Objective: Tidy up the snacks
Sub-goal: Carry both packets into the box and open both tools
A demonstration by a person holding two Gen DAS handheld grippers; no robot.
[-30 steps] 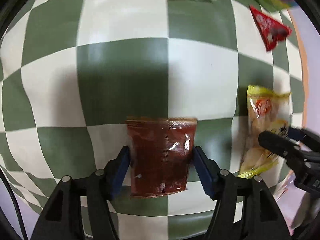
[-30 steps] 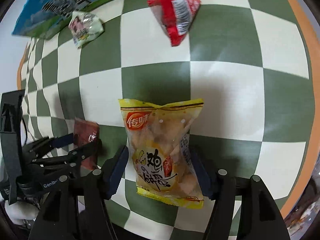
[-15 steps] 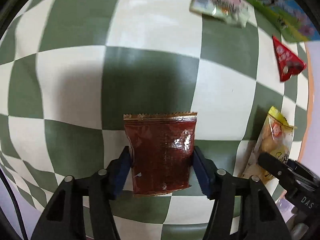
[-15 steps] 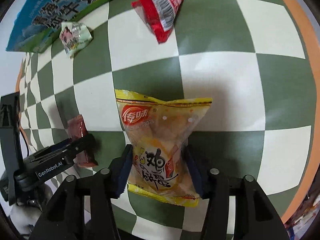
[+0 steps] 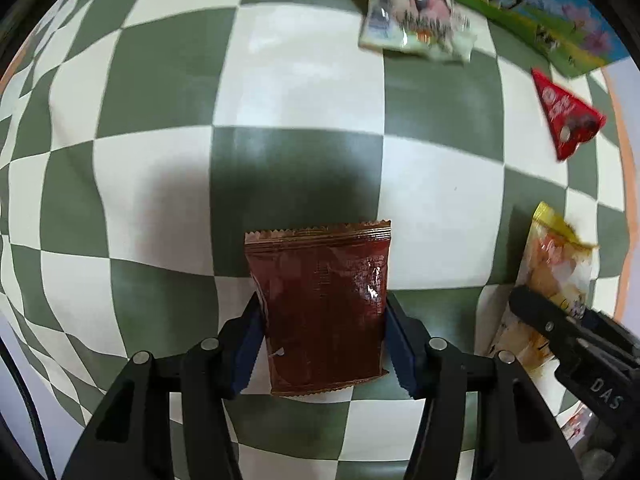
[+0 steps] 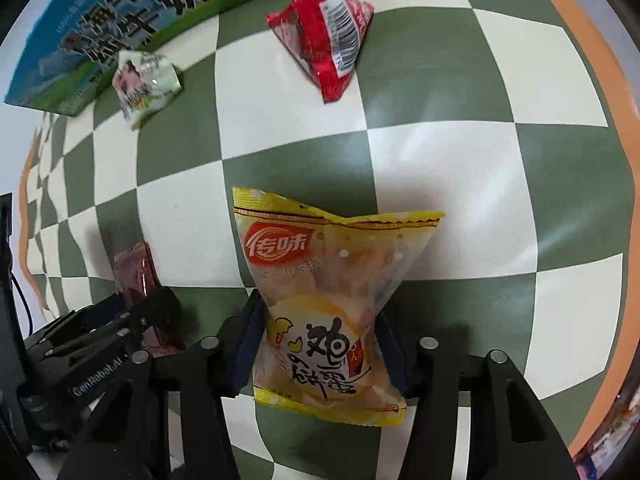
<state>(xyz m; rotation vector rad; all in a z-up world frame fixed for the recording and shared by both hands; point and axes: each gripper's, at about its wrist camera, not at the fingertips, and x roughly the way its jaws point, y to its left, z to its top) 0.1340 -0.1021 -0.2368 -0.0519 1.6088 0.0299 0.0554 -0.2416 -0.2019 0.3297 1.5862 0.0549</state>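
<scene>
The left claw (image 5: 322,344) pointed down at the desk (image 5: 304,80), which wore a green-and-cream checked cloth, and its jaws were closing on a dark red-brown packet (image 5: 320,308); the blue pads pressed the packet's two sides. The packet's sawtooth top seal stood clear above the pads, its print too faint to read. The right claw (image 6: 320,344) was likewise closing on a yellow snack bag (image 6: 326,308), squeezing it into a waist between the pads. The bag's lower half was partly clear, showing pale pieces inside, though what they were could not be told.

Toward the desk's far edge lay a blue-and-green carton (image 6: 132,12), cut off by the frame, so its contents and whether it was open stayed unknown. Touching or just beside its near side sat a small pale green packet (image 6: 146,84), and a red triangular packet (image 6: 326,44) lay near it, barcode up. An orange border (image 6: 592,80) ran along the desk's right edge. In the left wrist view the yellow bag was half hidden behind the right claw's black finger.
</scene>
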